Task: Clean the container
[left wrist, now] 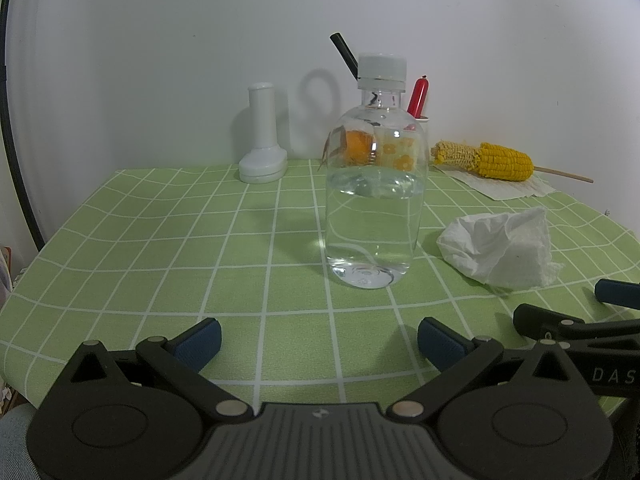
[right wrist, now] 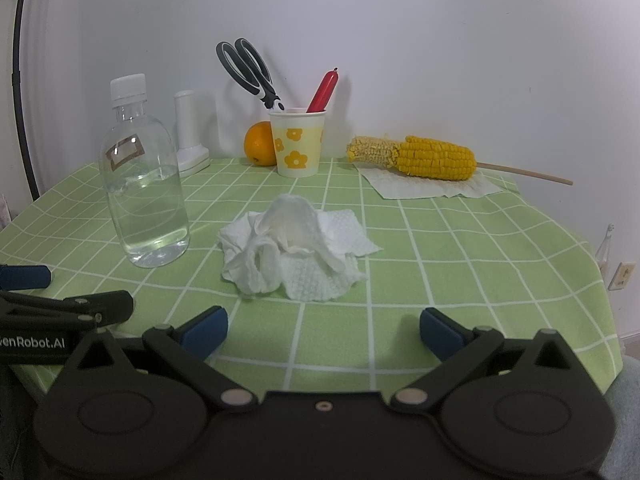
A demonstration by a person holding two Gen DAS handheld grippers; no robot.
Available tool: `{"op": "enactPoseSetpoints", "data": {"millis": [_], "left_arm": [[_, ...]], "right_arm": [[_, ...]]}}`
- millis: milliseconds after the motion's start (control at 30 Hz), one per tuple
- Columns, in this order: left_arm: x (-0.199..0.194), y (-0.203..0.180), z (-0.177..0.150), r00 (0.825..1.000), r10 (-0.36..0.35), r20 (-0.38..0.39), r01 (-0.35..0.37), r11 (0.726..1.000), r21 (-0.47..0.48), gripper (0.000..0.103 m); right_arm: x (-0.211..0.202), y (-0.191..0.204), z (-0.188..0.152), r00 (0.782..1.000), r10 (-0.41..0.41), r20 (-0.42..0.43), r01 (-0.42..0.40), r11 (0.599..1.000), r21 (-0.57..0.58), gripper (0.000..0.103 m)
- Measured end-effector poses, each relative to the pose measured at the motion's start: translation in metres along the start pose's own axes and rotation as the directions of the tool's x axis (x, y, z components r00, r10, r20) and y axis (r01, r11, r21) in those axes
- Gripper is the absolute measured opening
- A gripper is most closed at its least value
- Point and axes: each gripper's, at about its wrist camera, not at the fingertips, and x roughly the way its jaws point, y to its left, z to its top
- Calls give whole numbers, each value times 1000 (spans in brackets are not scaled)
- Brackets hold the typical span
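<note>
A clear plastic bottle point(left wrist: 374, 196) with a white cap stands upright on the green checked tablecloth, about half full of water; it also shows in the right wrist view point(right wrist: 146, 188). A crumpled white paper towel point(left wrist: 500, 250) lies to its right, also in the right wrist view point(right wrist: 296, 248). My left gripper point(left wrist: 318, 344) is open and empty, a short way in front of the bottle. My right gripper point(right wrist: 324, 330) is open and empty, just in front of the paper towel. Both grippers sit near the table's front edge, side by side.
At the back by the wall stand a white holder point(left wrist: 264, 140), an orange point(right wrist: 260, 144), a flowered paper cup point(right wrist: 298, 142) with scissors point(right wrist: 250, 70) and a red tool, and a half-eaten corn cob point(right wrist: 416, 156) on a stick on a napkin.
</note>
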Motion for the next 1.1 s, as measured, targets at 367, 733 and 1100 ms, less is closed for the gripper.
{"op": "enactPoseSetpoints", "data": {"millis": [367, 733, 1100], "left_arm": [[-1, 1, -4, 1000, 0, 0, 0, 1000, 0, 103], [-5, 5, -21, 1000, 1, 3, -1, 1000, -4, 103], [-5, 5, -20, 1000, 3, 3, -3, 1000, -6, 103]], "right_arm": [[0, 0, 0, 1000, 0, 0, 0, 1000, 0, 103], [0, 0, 0, 1000, 0, 0, 0, 1000, 0, 103], [-1, 0, 0, 1000, 0, 0, 0, 1000, 0, 103]]}}
